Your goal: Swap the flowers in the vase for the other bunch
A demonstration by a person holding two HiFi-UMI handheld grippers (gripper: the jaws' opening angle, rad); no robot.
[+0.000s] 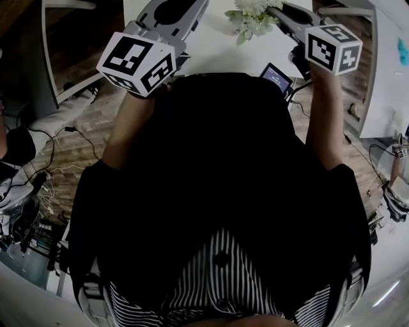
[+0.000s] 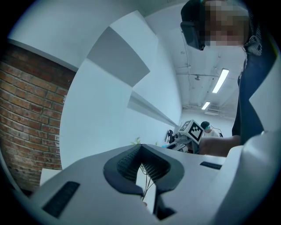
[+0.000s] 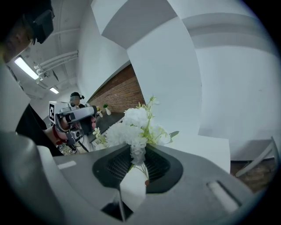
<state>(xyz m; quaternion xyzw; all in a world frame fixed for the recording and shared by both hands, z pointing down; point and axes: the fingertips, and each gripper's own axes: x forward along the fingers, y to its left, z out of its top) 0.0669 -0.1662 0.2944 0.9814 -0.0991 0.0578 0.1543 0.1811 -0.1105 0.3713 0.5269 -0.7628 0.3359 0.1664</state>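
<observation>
A bunch of white flowers [image 3: 134,127] with green leaves stands up between the pads of my right gripper [image 3: 139,165], which is shut on its stems. In the head view the same flowers [image 1: 252,16] sit at the top, over the white table [image 1: 204,45], with the right gripper [image 1: 281,14] beside them. My left gripper [image 2: 144,184] has a few thin bare stems [image 2: 148,181] pinched in its narrow gap, and a small green sprig [image 2: 137,140] shows just past its tips. The left gripper [image 1: 167,14] is at the upper left. No vase is in view.
A small device with a lit screen [image 1: 277,76] lies at the table's near edge. Cables [image 1: 57,166] trail over the wooden floor at the left. A brick wall [image 2: 26,118] stands to the left of the left gripper. Another person [image 2: 205,126] is far behind.
</observation>
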